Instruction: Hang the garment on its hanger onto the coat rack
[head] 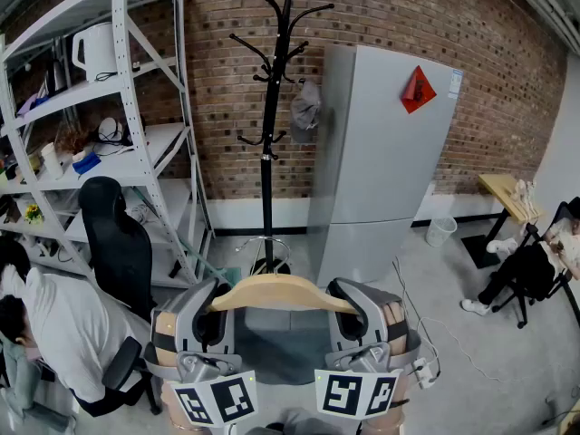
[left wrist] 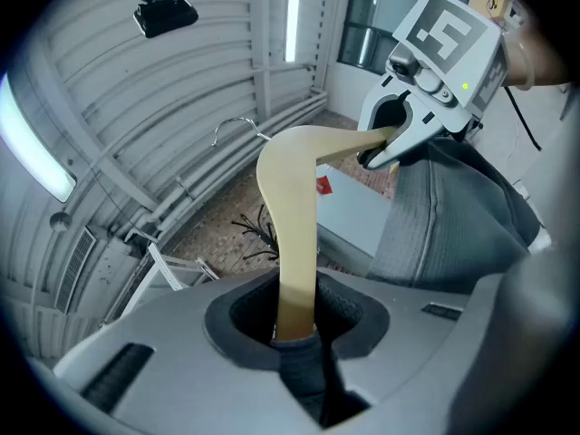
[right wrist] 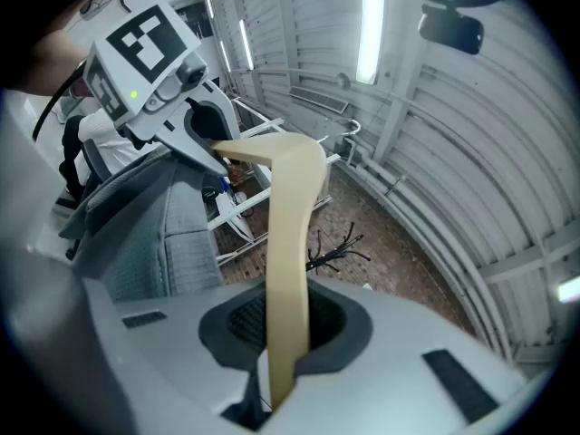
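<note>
Two grippers are sharing one load. The left gripper is clamping one arm of the wooden hanger, with grey cloth showing at its jaws just below the wood, and the right gripper is clenching the other arm. The hanger is lying level between them, low in the head view, and the grey garment is draping down from it. The black coat rack is standing well beyond, in front of the brick wall and just beside a grey refrigerator. A person in a white shirt is sitting at the left, near the white shelving.
</note>
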The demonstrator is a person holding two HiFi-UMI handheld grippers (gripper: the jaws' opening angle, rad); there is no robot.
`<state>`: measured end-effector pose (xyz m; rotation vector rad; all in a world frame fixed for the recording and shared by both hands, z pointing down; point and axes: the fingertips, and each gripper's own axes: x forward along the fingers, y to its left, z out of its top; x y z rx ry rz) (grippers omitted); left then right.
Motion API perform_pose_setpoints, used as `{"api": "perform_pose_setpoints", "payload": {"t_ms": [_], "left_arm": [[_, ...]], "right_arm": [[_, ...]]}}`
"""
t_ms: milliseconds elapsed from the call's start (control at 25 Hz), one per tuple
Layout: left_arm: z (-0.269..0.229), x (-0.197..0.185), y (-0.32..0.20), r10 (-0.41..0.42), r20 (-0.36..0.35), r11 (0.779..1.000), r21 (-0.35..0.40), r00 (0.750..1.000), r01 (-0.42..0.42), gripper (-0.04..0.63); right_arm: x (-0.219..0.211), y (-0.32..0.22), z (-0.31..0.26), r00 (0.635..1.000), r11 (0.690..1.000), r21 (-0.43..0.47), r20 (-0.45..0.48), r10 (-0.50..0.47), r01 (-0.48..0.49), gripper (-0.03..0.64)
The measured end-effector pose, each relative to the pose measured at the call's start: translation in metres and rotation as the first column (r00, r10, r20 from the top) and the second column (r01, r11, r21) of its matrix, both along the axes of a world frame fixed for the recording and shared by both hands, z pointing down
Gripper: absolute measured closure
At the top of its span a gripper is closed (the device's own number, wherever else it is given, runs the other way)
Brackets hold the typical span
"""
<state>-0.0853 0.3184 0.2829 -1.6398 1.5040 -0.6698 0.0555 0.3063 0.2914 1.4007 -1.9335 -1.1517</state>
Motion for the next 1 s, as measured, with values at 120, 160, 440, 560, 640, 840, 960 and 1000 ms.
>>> {"api": "perform_pose_setpoints", "payload": {"t_ms": [120,160,440,560,640,840,960,1000], "left_arm": [[-0.002,0.003,0.0,-0.001,0.003,1.0,0.002,1.0,0.001,0.514],[-0.002,0.004,0.0,-0.001,0.004,1.0,0.003,1.0,0.001,0.514],[-0.001,0.013,0.0,-0.008,0.013,1.0,-0.004,1.0,0.008,0.514],[0.001,0.015,-0.002,-0.014,0.016,1.0,-0.012,1.0,0.015,0.514],[0.003,0.018,-0.005,-0.02,0.02,1.0,-0.018,1.0,0.02,0.514],[0.005,0.03,-0.021,-0.036,0.03,0.999,-0.017,0.999,0.037,0.514],[0.005,0.037,-0.033,-0.058,0.039,0.998,-0.012,0.998,0.059,0.514],[0.005,0.039,-0.037,-0.065,0.041,0.998,-0.012,0.997,0.065,0.514]], "right_arm": [[0.003,0.0,0.0,1.0,1.0,-0.005,0.008,0.001,-0.001,0.572],[0.004,0.0,0.0,1.0,1.0,-0.005,0.01,0.001,-0.001,0.572],[0.013,-0.001,0.002,1.0,1.0,-0.024,0.021,-0.005,0.005,0.572],[0.014,-0.003,0.005,1.0,0.999,-0.037,0.026,-0.018,0.019,0.572],[0.017,-0.006,0.007,0.999,0.999,-0.041,0.026,-0.02,0.021,0.572],[0.028,-0.024,0.009,0.999,0.998,-0.046,0.02,-0.038,0.039,0.572],[0.034,-0.037,0.009,0.998,0.997,-0.047,0.011,-0.056,0.056,0.572],[0.036,-0.041,0.009,0.998,0.997,-0.047,0.009,-0.062,0.063,0.572]]}}
